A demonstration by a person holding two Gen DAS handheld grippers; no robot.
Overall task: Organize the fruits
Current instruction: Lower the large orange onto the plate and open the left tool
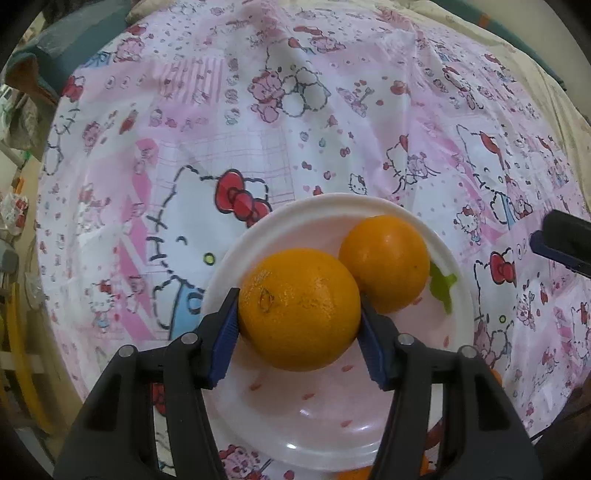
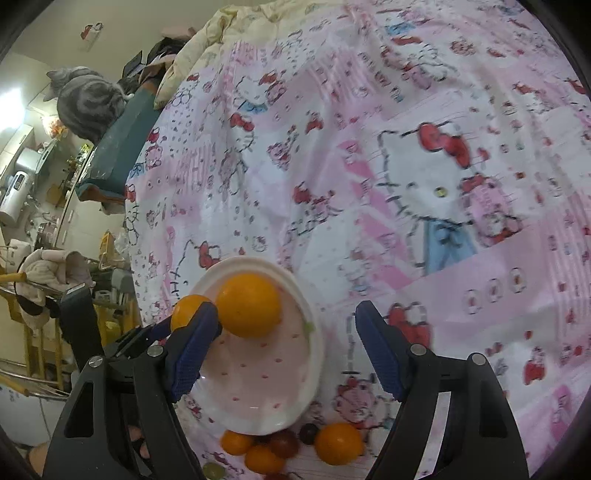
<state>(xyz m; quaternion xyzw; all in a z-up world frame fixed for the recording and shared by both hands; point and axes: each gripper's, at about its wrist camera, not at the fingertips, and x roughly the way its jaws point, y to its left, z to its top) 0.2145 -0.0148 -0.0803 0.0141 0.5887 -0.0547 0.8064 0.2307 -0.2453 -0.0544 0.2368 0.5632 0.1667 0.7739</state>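
A pink-and-white cartoon-cat printed sheet [image 2: 369, 155] covers the bed and fills most of both views. A cream quilt [image 2: 225, 40] lies bunched at its far end, beside a teal cushion [image 2: 122, 140]. A grey striped cat [image 2: 86, 103] sits on that cushion. The wall [image 2: 122, 33] behind is off-white. A white appliance [image 2: 16, 184] stands among shelf clutter. Towels [image 2: 48, 273] hang over a yellow rack [image 2: 29, 332].

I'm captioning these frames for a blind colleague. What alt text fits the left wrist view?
The left gripper clamps an orange between blue pads above a white plate, where a second orange already lies. The plate sits on a pink cartoon-cat bedsheet.
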